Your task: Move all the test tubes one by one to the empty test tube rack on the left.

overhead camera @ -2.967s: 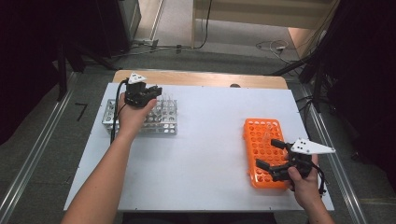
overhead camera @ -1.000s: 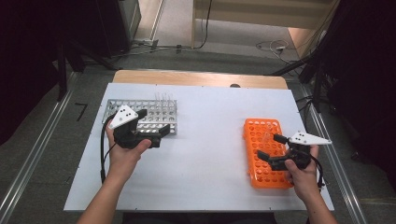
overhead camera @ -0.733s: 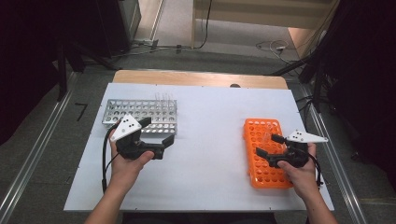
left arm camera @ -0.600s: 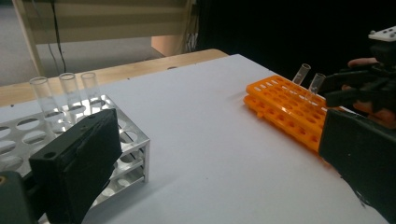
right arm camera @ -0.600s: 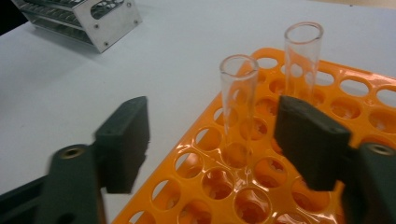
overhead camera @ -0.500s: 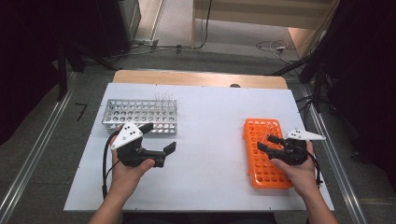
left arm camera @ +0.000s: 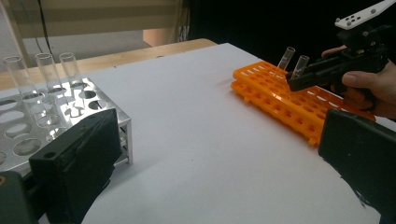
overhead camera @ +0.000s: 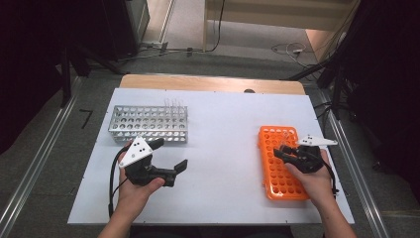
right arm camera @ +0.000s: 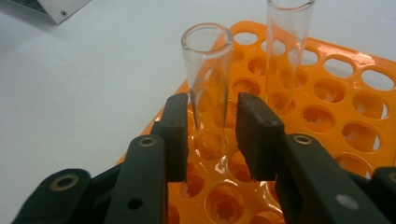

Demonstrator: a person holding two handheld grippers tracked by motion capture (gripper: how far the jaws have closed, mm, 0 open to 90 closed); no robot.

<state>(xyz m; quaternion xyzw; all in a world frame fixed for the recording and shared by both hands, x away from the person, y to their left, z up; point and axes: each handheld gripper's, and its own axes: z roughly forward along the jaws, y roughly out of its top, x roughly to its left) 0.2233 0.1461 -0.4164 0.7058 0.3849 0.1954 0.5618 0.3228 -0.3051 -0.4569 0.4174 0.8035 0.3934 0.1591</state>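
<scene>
At the upper left of the high view the metal rack (overhead camera: pixel 148 123) is standing with clear tubes in it. Below it the left gripper (overhead camera: pixel 171 167) is hovering over the white table (overhead camera: pixel 223 148), jaws spread and empty. At right, the right gripper (right arm camera: pixel 212 133) has just been closing around a glass tube (right arm camera: pixel 207 79) standing in the orange rack (overhead camera: pixel 277 166), its pads flanking the tube; I cannot tell whether they are pressing it.
</scene>
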